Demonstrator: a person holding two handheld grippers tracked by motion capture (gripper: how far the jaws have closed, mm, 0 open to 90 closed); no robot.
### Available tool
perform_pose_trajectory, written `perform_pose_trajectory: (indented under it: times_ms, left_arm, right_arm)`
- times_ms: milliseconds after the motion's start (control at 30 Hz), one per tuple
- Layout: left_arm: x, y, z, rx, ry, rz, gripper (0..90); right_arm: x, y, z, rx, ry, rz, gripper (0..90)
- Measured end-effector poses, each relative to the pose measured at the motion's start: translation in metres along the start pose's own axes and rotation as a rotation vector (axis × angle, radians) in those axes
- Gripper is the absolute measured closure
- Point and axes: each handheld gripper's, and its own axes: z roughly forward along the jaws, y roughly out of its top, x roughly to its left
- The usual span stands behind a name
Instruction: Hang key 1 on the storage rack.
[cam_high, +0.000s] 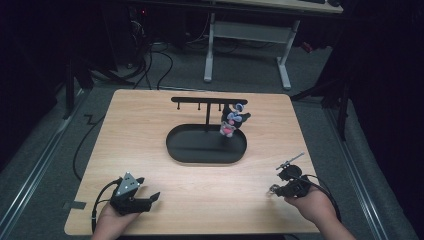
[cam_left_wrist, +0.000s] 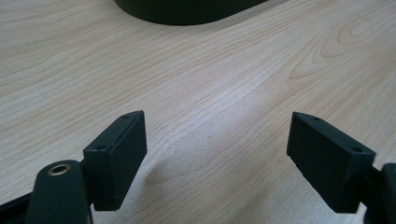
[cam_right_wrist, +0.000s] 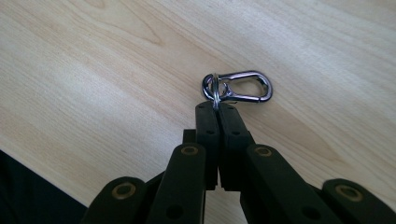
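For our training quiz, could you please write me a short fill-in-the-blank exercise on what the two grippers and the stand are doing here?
1. The right gripper is shut on a metal ____ with a snap clip.
2. The left gripper has its jaws ____.
3. A small figure charm hangs from the black ____ over the oval tray.

Missing words: ring; open; rack

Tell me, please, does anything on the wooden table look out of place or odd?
Nothing stands out. The black oval stand with its hook bar sits upright, a small figure charm hanging from it. The right gripper is shut on a silver metal clip with a ring; the left gripper is open above bare wood.
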Motion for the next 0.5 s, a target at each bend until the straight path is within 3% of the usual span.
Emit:
perform_pose_trajectory:
  times_ms: [500]
  left_arm:
    - [0.001, 0.000, -0.002, -0.008, 0.001, 0.000, 20.5]
  right_arm:
    - [-0.001, 0.017, -0.027, 0.061, -0.004, -0.031, 89.0]
